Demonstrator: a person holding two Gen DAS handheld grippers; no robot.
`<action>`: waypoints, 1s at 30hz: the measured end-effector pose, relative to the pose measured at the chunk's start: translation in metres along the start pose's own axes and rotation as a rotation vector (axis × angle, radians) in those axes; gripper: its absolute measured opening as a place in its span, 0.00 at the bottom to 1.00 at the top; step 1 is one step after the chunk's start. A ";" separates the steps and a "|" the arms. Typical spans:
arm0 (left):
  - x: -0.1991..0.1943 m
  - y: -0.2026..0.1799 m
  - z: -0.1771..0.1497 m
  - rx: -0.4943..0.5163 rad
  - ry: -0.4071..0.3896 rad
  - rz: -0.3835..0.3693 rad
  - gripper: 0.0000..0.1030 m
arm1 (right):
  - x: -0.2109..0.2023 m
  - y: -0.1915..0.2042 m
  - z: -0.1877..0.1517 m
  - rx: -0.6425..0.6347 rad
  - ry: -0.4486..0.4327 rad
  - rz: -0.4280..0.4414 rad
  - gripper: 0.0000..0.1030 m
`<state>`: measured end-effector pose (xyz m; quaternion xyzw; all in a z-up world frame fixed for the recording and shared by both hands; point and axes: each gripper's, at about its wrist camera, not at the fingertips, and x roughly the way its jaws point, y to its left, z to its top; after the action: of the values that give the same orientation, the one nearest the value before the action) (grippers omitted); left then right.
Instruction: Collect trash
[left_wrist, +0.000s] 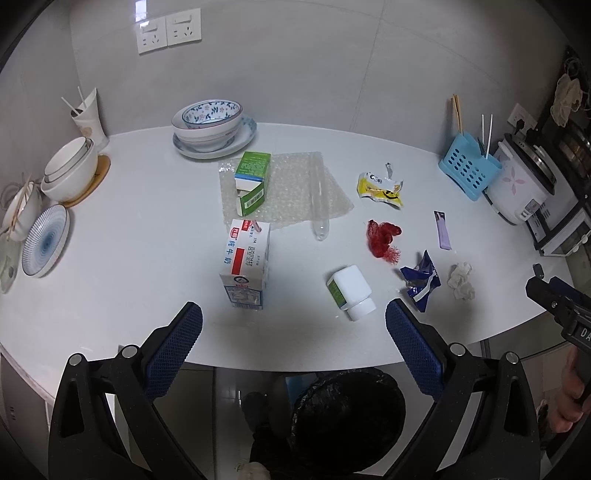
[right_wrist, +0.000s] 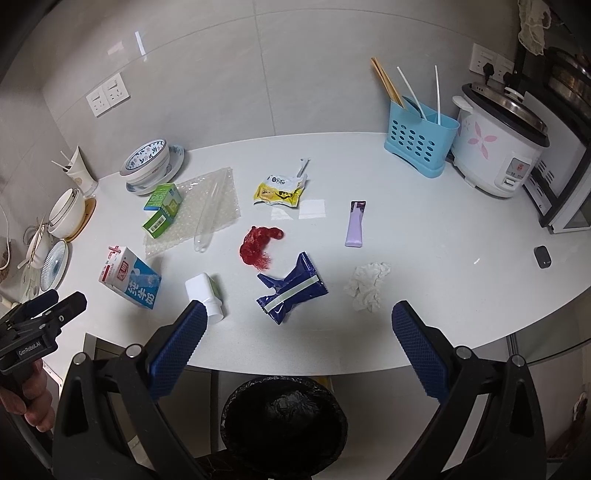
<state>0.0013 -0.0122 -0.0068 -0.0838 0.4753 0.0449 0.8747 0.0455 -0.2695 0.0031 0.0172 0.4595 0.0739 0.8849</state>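
you are holding both grippers back at the near edge of a white counter, above a black-lined bin on the floor just under that edge. your left gripper is spread wide and gripping nothing; your right gripper is spread wide and empty too.

the trash is lying scattered on the counter: a milk carton standing nearest your left gripper, a white bottle on its side, a blue wrapper, a crumpled tissue, red netting, a yellow packet, a purple tube, and a green box sitting on bubble wrap beside a clear tube.

likely risks: the carton is standing with a straw in it, so a hard pinch or a tip could be spilling any leftover milk. the bottle and clear tube could be rolling off your pads. the bubble wrap could be dragging the box along. stacked bowls at the back are not trash; a wide reach could be knocking them.

the bin's floor is too dark to read. the small dark object near the right edge is hard to identify. whether the carton and bottle are empty is not visible.
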 end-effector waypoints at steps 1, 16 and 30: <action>0.000 0.000 0.000 0.002 -0.002 0.002 0.94 | -0.001 -0.001 0.000 0.001 -0.001 0.000 0.94; 0.000 -0.004 -0.002 0.011 0.002 0.004 0.94 | -0.003 -0.003 0.001 0.000 -0.001 -0.004 0.94; 0.001 -0.006 -0.006 0.010 0.007 0.008 0.94 | -0.002 -0.005 -0.002 -0.003 0.003 -0.002 0.94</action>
<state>-0.0019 -0.0195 -0.0102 -0.0776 0.4787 0.0454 0.8733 0.0431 -0.2746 0.0030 0.0152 0.4606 0.0740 0.8844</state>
